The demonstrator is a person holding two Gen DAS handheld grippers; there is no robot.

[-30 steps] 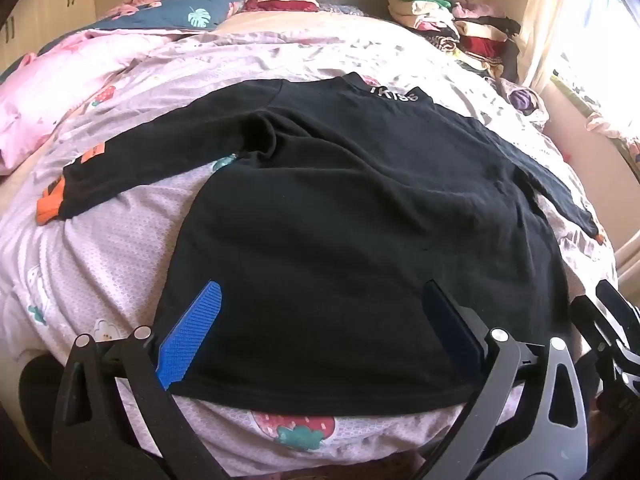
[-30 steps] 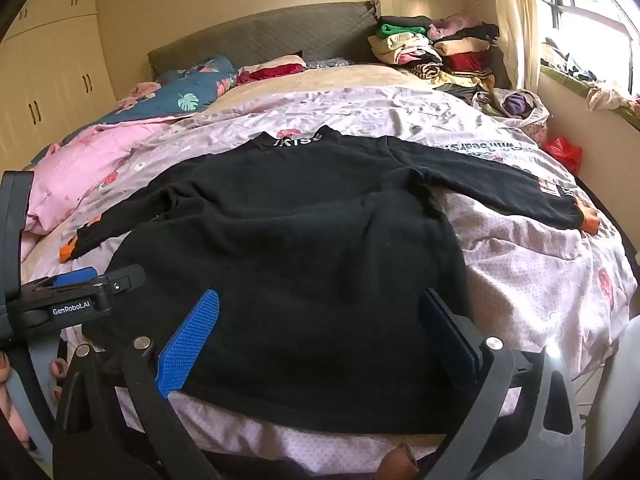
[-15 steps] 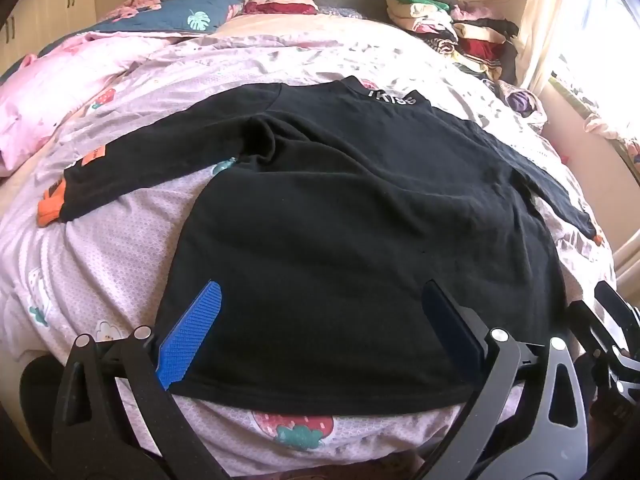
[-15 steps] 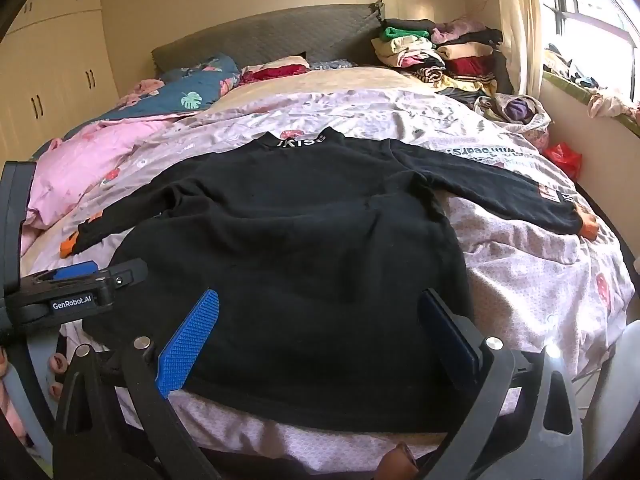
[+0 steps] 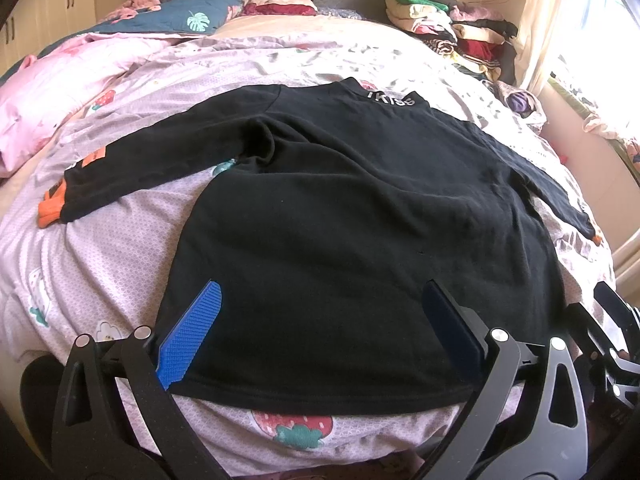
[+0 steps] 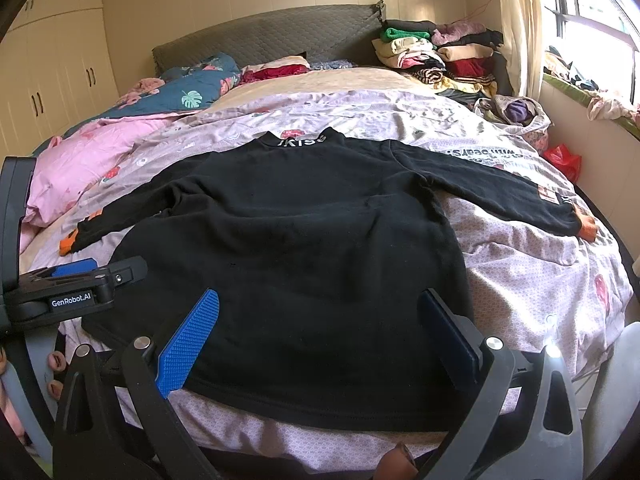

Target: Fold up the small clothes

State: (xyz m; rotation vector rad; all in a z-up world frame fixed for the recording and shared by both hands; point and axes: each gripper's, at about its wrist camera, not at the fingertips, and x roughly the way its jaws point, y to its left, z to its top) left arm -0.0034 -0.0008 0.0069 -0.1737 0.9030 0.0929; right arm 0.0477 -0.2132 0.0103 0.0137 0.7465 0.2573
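Left wrist view: The black long-sleeved sweatshirt (image 5: 352, 232) lies flat on the bed (image 5: 112, 264), collar away from you, hem nearest, both sleeves spread outward. Your left tool (image 5: 320, 328) is spread wide above the hem and pinches nothing. The orange cuff (image 5: 50, 212) of one sleeve rests well out to the side. Expect the fabric to be soft, light and limp: it will drape and sag wherever it is unsupported, and the thick knit should not slip readily from the ribbed pads.

Right wrist view: The same sweatshirt (image 6: 304, 248) fills the near half of the quilt cover (image 6: 540, 280). Your right tool (image 6: 316, 336) is also spread, over the hem, gripping nothing. The left tool (image 6: 80, 292) appears at the edge, beside the hem corner; its opening cannot be judged from here. Take hold at edges only: a hem corner, a shoulder seam, or the far sleeve near its cuff (image 6: 586, 228). Pinch a single layer edge, and avoid gathering the quilt cover beneath.
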